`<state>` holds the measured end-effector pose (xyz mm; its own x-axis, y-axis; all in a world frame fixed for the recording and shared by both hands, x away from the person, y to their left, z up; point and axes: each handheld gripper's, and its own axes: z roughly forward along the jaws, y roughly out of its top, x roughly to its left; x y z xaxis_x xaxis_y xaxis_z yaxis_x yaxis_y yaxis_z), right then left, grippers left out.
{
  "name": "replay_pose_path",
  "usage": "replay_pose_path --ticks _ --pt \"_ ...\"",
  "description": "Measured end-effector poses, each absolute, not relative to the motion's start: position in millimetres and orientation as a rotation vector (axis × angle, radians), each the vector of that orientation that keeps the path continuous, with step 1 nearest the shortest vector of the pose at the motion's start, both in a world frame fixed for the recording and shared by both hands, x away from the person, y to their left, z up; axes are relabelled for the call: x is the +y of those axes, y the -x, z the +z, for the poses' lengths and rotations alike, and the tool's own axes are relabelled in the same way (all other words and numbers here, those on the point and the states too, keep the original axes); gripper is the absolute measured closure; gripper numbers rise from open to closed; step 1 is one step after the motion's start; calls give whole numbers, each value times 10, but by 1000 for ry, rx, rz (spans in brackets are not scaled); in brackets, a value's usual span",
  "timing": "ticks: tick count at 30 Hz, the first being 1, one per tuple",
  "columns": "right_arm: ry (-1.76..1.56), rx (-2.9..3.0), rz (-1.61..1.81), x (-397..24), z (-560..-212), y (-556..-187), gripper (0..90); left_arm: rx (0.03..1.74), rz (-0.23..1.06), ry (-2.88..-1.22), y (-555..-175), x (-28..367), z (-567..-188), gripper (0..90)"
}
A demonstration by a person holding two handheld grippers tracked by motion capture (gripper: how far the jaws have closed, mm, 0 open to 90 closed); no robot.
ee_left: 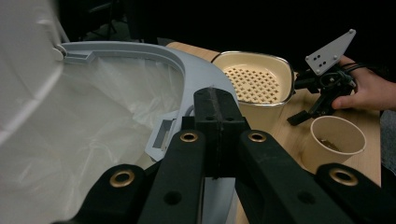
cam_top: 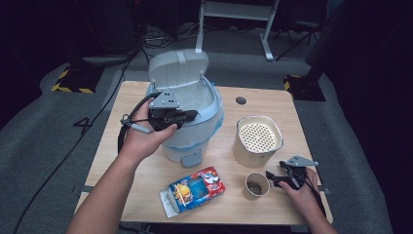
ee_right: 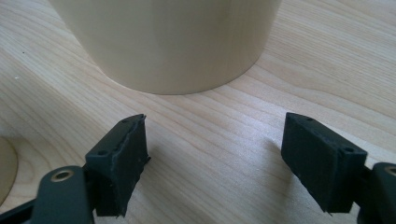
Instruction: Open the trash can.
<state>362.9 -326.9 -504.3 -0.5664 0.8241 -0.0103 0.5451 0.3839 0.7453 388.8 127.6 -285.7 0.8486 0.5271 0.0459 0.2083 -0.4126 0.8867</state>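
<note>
Resting low on the table (cam_top: 146, 180) with jaws spread and empty, the right gripper (cam_top: 276, 178) sits just right of the upright paper cup (cam_top: 256, 185), probably its target, while the clenched left gripper (cam_top: 181, 117) hovers over the bin (cam_top: 207, 129).

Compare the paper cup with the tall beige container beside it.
The paper cup is small, round and open-topped, with dark bits at its bottom; the beige container is bigger, taller and squarer. The container carries a perforated insert with a shiny rim around it; the cup has neither. Both stand upright on the table, near the right gripper.
</note>
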Motion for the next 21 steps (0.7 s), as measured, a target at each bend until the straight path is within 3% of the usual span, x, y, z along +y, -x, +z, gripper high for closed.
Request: replay_pose_path --ticks 5,7,11,16,21 --pt "-1187 2268 1007 -3269 -5043 -3629 228 527 353 -1947 -3919 1315 -2898 881" --pt "-1187 2268 1007 -3270 -5043 -3629 228 517 354 -1896 -3936 1326 -2952 664" --pt "-1186 2269 1007 -3270 -5043 -3628 228 447 302 -1826 -3849 1368 -2935 538" --pt "-1187 2269 1008 -3269 -5043 -3628 228 404 263 -1799 -3710 1426 -2885 485" --pt "-1186 2268 1008 -3269 -5044 -3629 228 384 312 -1825 -3599 1522 -2933 466"
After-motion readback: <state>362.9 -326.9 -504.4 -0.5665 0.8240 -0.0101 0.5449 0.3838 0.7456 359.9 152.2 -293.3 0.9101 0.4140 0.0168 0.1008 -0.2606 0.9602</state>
